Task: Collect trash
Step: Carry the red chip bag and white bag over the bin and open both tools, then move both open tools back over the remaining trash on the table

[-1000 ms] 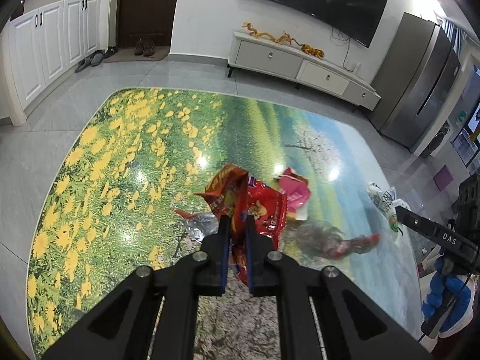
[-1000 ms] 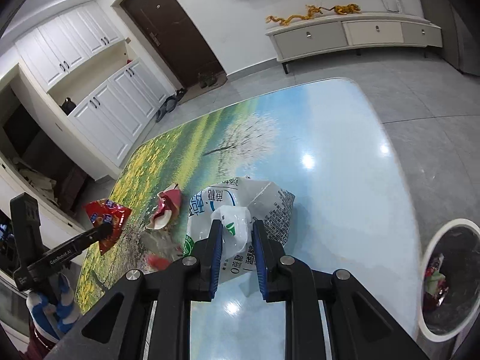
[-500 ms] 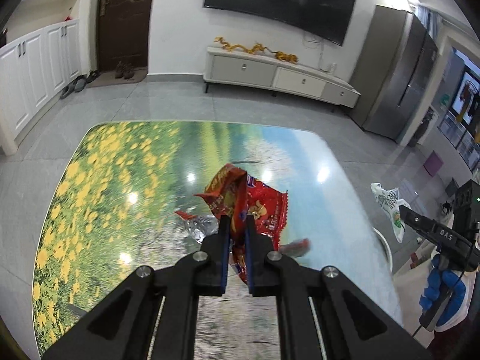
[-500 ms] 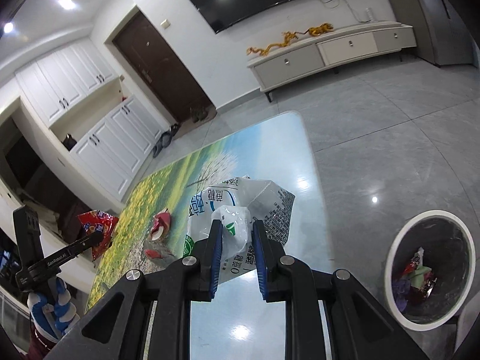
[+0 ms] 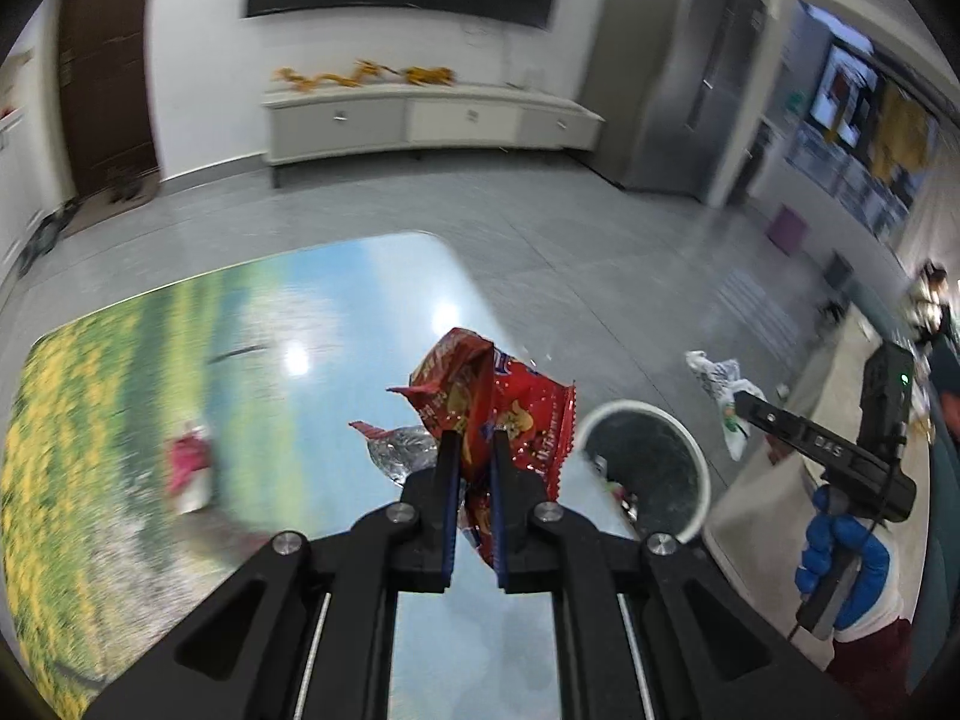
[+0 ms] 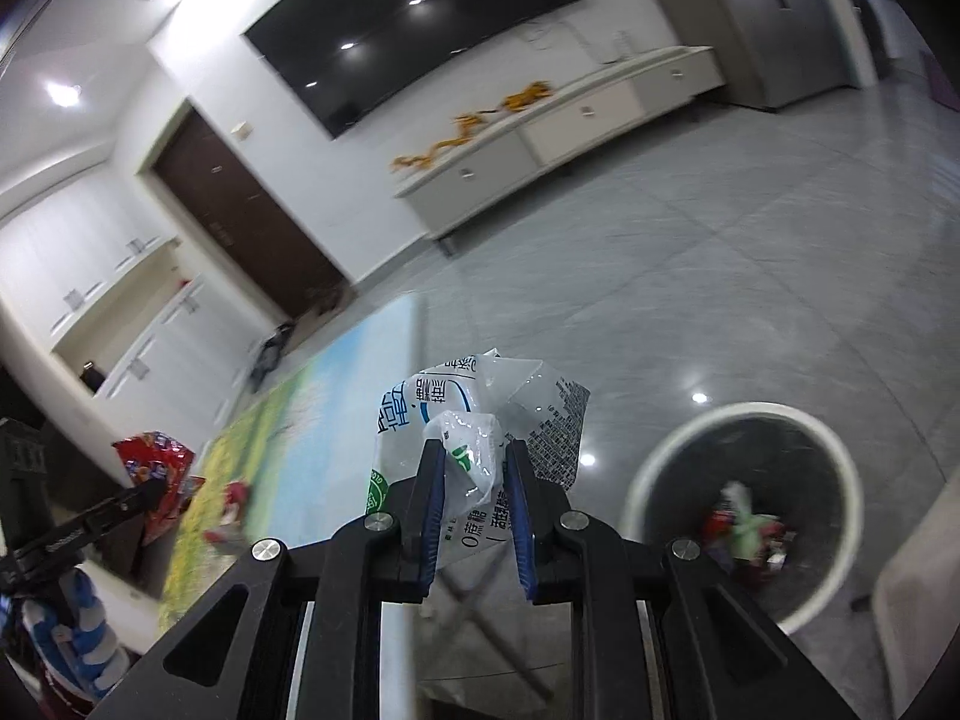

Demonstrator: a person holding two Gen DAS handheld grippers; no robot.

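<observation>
Above table edge, both claws tilt down, clamping red wrapper point(image 5: 510, 414) and white bag point(image 6: 480, 420).

Evenly lit indoors from recessed ceiling spots, mirrored as white dots in the dark TV screen point(image 6: 420, 42). Hard round glare on the glossy table point(image 5: 336, 324) left of and beyond the left gripper point(image 5: 474, 450), and on the floor tiles point(image 6: 699, 397) right of the right gripper point(image 6: 474, 456). Motion-smeared throughout: cabinets, floor and table print streaked, worst toward the edges. Sharp only close in, on black fingers and held wrappers. Strong fisheye bending, dark vignette at all corners.
</observation>
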